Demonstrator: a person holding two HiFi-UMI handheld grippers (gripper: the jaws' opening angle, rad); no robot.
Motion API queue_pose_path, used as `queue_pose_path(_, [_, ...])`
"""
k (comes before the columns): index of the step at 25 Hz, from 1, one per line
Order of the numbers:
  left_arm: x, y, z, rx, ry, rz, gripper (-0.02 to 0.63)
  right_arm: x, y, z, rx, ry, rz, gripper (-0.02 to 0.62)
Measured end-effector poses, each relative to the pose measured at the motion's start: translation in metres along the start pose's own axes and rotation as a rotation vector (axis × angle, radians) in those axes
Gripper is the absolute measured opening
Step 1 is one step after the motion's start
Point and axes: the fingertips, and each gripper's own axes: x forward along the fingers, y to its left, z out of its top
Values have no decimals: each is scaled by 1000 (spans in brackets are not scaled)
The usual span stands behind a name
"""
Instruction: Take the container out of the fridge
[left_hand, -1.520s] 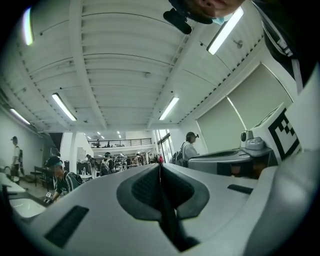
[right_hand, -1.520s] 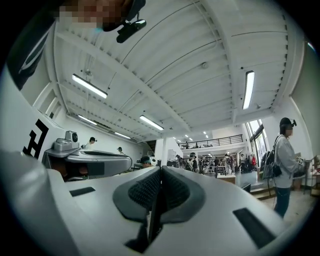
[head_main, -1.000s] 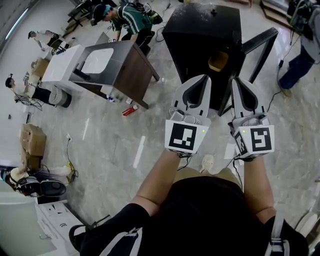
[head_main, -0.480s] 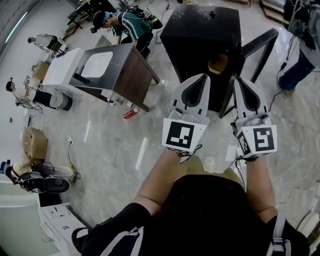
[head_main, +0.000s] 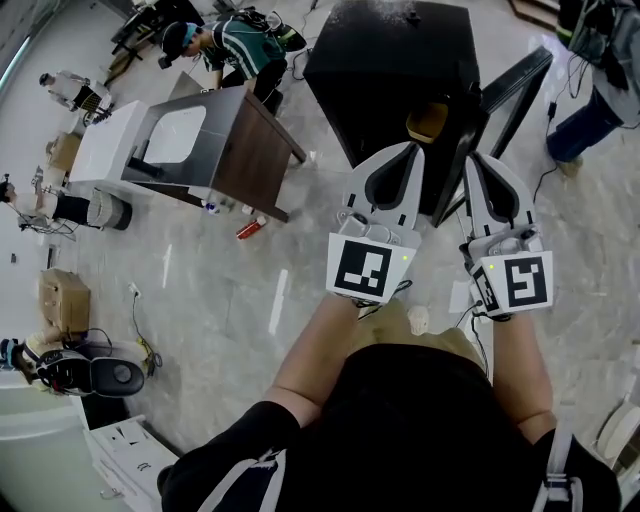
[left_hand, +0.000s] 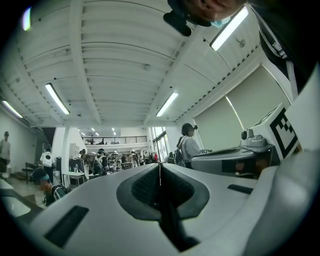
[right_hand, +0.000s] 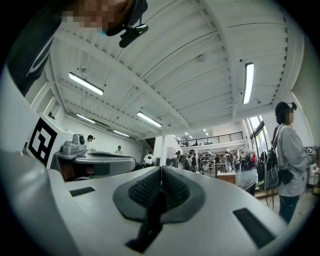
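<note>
Advanced toward the black fridge (head_main: 390, 50) since the earlier frame: left gripper (head_main: 409, 148) and right gripper (head_main: 478, 158), whose tips now overlap its lower front edge in the head view. Tan container (head_main: 427, 120) sits in the fridge's open front, at 12 o'clock, just beyond the left gripper's tips and untouched. Fridge door (head_main: 515, 90) stands open at 1 o'clock. Left jaws are pressed together with nothing between them, and so are the right jaws. Each gripper's cube bears a black-and-white square marker. Brown table (head_main: 260, 155) stands at 10 o'clock.
</note>
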Motion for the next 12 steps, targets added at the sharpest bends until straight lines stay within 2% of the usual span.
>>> queue_pose_path(6, [33,35,-28,-16,8,-60,25,49,-7,-19,18,13,-30,35])
queue_pose_path(12, [60,67,-53,53,51,-144,25,90,-8,-36,11,56,-52,35])
